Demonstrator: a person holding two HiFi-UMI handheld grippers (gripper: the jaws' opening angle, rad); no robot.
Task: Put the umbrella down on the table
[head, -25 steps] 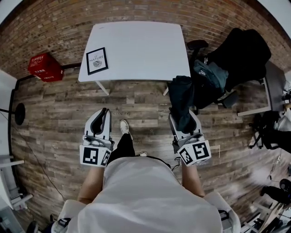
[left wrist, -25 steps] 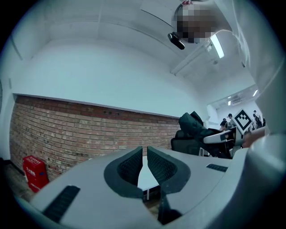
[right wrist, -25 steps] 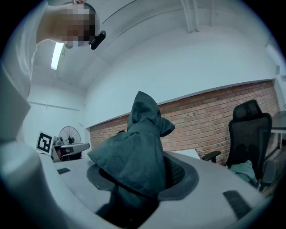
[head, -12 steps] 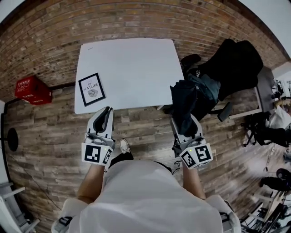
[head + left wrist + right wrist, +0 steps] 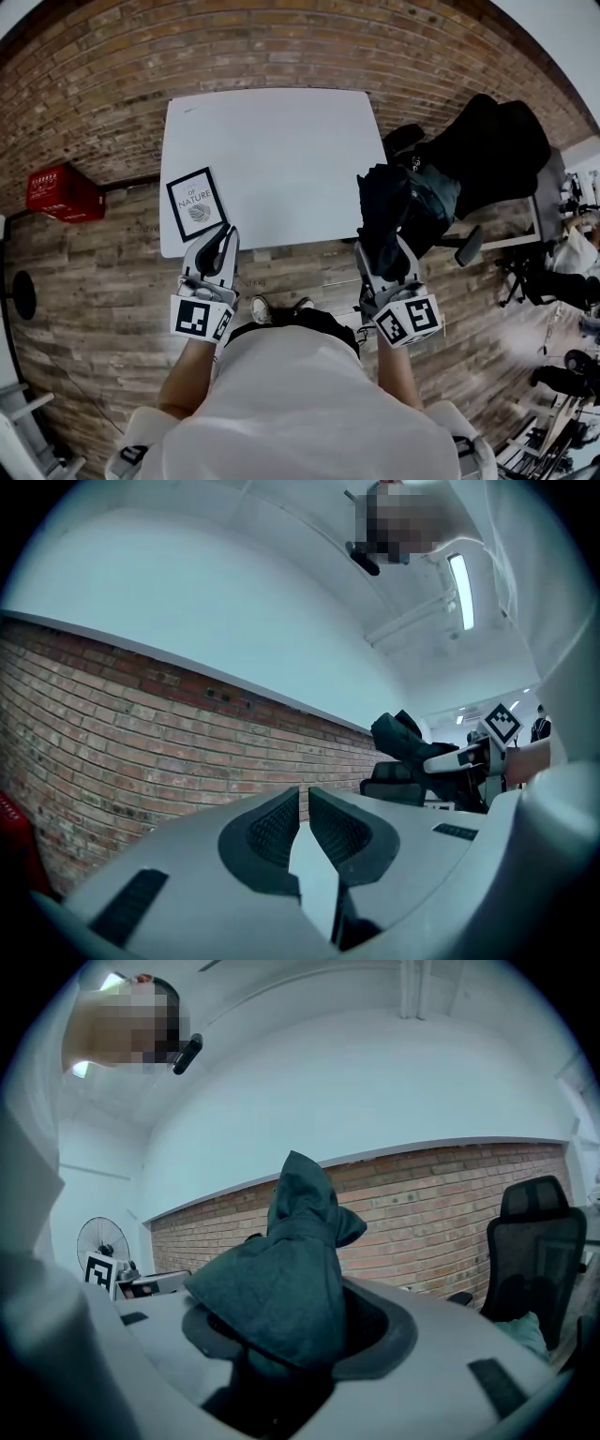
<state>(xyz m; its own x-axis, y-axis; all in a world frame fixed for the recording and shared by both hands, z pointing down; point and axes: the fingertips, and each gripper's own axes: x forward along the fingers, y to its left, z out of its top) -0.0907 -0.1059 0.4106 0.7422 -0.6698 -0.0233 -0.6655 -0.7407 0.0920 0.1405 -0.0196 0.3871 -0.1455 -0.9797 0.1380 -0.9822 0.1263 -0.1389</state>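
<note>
The dark teal folded umbrella [image 5: 382,208] sticks forward out of my right gripper [image 5: 383,251], which is shut on it. Its tip hangs at the white table's [image 5: 281,141] front right corner. In the right gripper view the umbrella's [image 5: 292,1269] bunched fabric fills the jaws of my right gripper [image 5: 295,1330] and points up and forward. My left gripper [image 5: 226,236] holds nothing and its tips are at the table's front edge. In the left gripper view my left gripper [image 5: 303,797] has its pads almost together with nothing between them.
A framed print [image 5: 195,203] lies on the table's front left corner. Behind the table runs a brick wall [image 5: 141,742]. An office chair draped in dark clothing [image 5: 487,150] stands right of the table. A red crate [image 5: 61,192] sits on the wooden floor at left.
The person has walked up to the table. Both grippers went from over the floor to the table's front edge, and the umbrella stayed in the right gripper.
</note>
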